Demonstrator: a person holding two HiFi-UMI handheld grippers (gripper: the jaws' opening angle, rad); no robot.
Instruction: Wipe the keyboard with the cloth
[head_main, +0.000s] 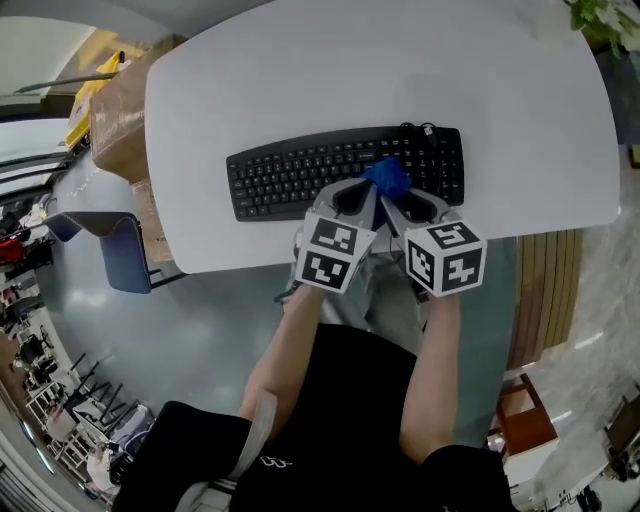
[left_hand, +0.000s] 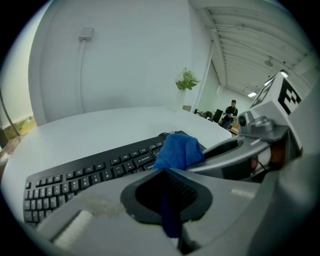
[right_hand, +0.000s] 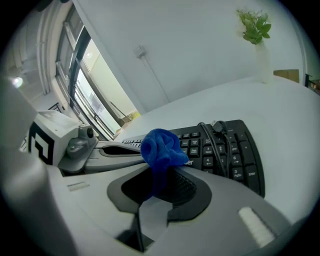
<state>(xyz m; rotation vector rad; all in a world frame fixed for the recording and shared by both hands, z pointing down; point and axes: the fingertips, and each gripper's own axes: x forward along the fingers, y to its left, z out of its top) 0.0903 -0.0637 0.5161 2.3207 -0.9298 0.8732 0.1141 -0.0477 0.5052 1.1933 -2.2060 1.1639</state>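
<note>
— Head view has the bunched blue fabric cloth (head_main: 388, 178) over the long black plastic keyboard (head_main: 290, 178), near the white worktop's (head_main: 300, 80) front edge. The left hand-held gripper (head_main: 362, 192) and right hand-held gripper (head_main: 405, 200) both pinch it.
— Opposing pulls could probably yank it free.

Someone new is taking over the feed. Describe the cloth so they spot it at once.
Find the white table and the black keyboard lying on it. Over the keyboard's right half, the left gripper and right gripper meet, both pinching a small bunched cloth. It is the only bright blue thing there.
</note>
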